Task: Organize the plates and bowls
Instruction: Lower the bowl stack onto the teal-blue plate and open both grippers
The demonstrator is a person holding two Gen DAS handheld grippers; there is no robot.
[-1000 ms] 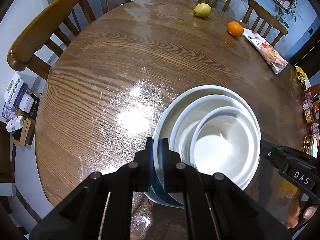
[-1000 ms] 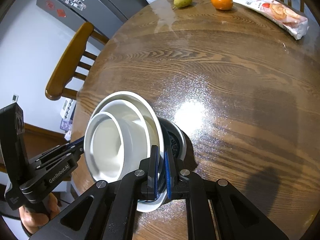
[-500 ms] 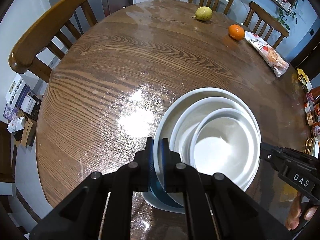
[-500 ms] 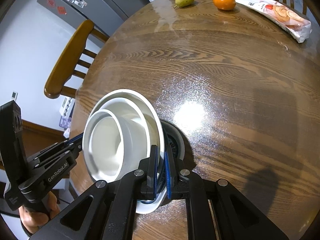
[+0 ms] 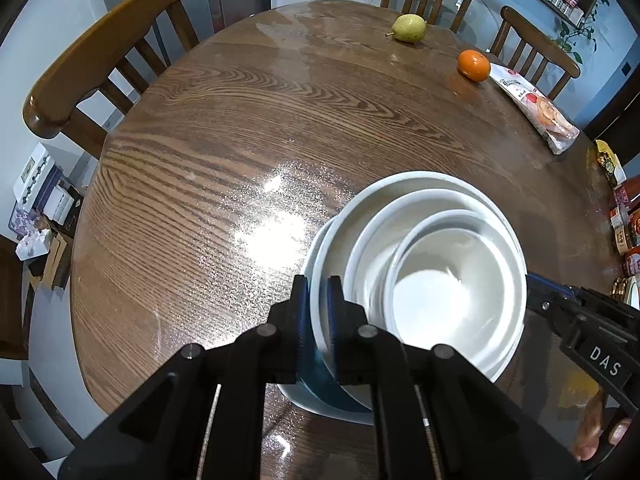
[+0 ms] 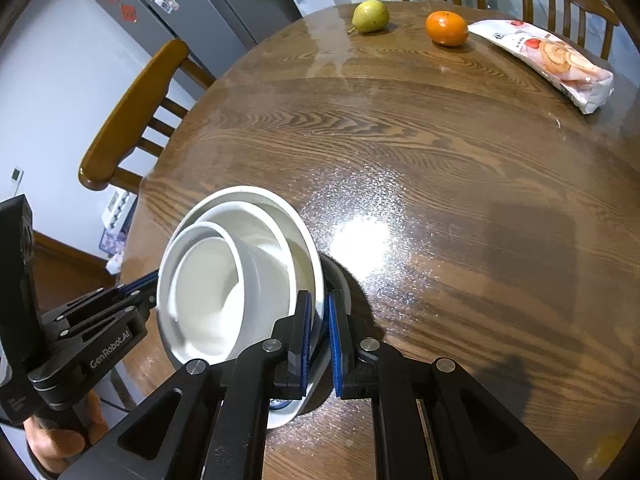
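Observation:
A stack of three nested white bowls (image 5: 432,280) is held above a blue-and-white plate (image 5: 316,396) on the round wooden table (image 5: 240,128). My left gripper (image 5: 319,312) is shut on the rim of the largest bowl at its near left side. My right gripper (image 6: 318,320) is shut on the opposite rim of the same bowl stack (image 6: 224,280). The stack tilts a little. In the right wrist view the plate (image 6: 288,412) shows under the stack, mostly hidden. Each gripper shows in the other's view, the right one (image 5: 536,292) and the left one (image 6: 136,292).
A pear (image 5: 408,28), an orange (image 5: 474,65) and a snack packet (image 5: 536,110) lie at the table's far side. Wooden chairs (image 5: 100,56) stand around the table. Jars and packets (image 5: 624,232) crowd the right edge. A fridge (image 6: 180,4) stands behind.
Both grippers have moved with the bowl stack a little toward the table's far side and upward. The plate underneath shows more. Both grips are unchanged.

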